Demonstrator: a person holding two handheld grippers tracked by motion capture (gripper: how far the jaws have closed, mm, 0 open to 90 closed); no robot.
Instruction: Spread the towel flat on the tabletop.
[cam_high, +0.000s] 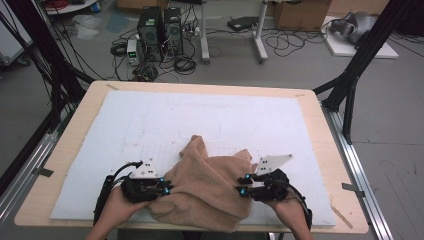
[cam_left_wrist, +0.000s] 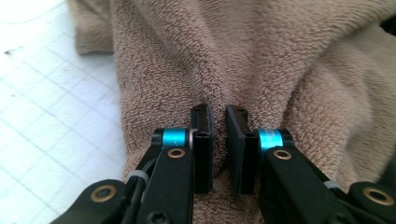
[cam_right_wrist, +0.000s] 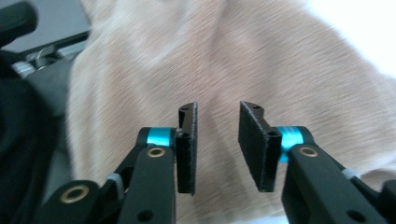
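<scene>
From the high view, a tan terry towel (cam_high: 207, 187) lies bunched on a pale padded mat (cam_high: 150, 120) that covers a light wooden table (cam_high: 320, 130). The towel is thick and soft, heaped in rounded folds; it is broad near the table's front edge and narrows to a peak that points away from the person, so its long axis runs from near to far. The left gripper (cam_high: 167, 189) meets the towel's left side and the right gripper (cam_high: 242, 186) its right. In the left gripper view the looped pile shows clearly, and the black jaws stand nearly together, pinching a ridge of the towel (cam_left_wrist: 261, 70). In the right gripper view the towel (cam_right_wrist: 243, 56) is blurred and the jaws stand spread, with nothing pressed between the pads.
</scene>
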